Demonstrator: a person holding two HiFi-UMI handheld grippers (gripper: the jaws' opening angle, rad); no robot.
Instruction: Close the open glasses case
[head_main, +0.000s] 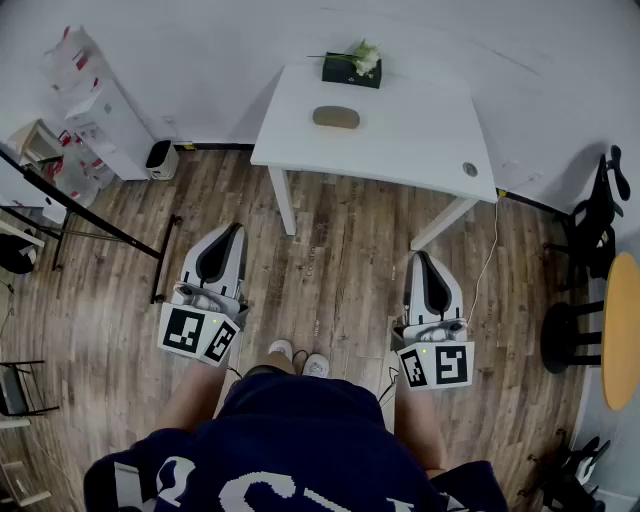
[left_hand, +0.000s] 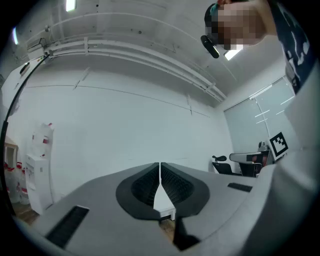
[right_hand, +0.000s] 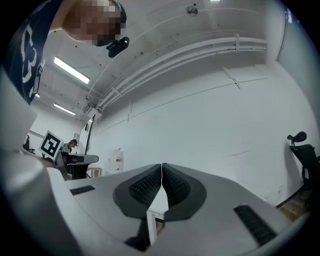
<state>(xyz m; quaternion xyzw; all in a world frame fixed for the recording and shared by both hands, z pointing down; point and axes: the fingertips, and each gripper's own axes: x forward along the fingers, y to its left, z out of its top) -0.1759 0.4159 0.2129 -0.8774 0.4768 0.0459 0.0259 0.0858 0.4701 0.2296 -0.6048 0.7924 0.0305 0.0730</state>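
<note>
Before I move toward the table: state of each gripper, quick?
Left gripper: closed, nothing between its jaws.
Right gripper: closed, nothing between its jaws.

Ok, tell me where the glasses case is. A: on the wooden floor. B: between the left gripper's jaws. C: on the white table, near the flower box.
C: in the head view the glasses case lies on the white table, close to the flower box.

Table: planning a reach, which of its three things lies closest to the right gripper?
The round disc by the front right corner; the glasses case and flower box sit farther back.
</note>
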